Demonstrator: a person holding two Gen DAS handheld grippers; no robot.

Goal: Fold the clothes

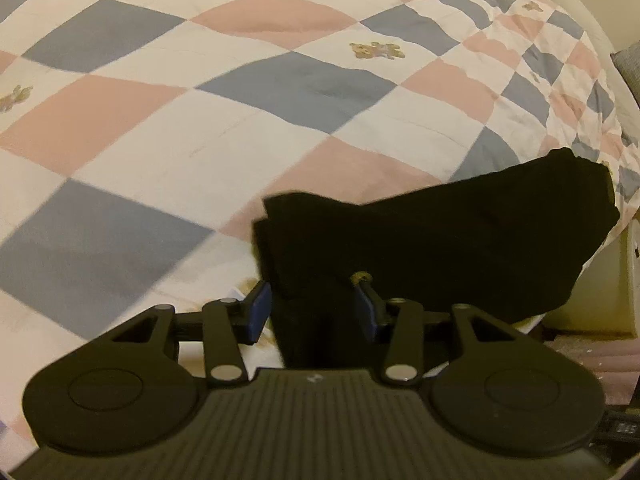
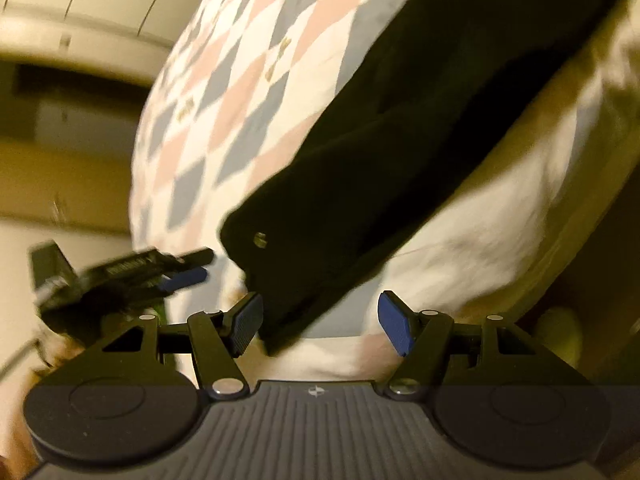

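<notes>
The black garment (image 1: 420,240) lies folded on the checked quilt (image 1: 240,120) at the near edge of the bed, its long axis running away to the right from the left gripper (image 1: 314,308). That gripper's jaws stand partly apart with one end of the cloth between them; whether the pads actually pinch it I cannot tell. The right gripper (image 2: 320,322) is spread wide and holds nothing, a corner of the garment lying just inside its left pad, so both are about equally near

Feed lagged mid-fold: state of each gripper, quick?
Left gripper: open, black garment hanging between its pads, not pinched.
Right gripper: open, holding nothing; garment edge by its left pad.
</notes>
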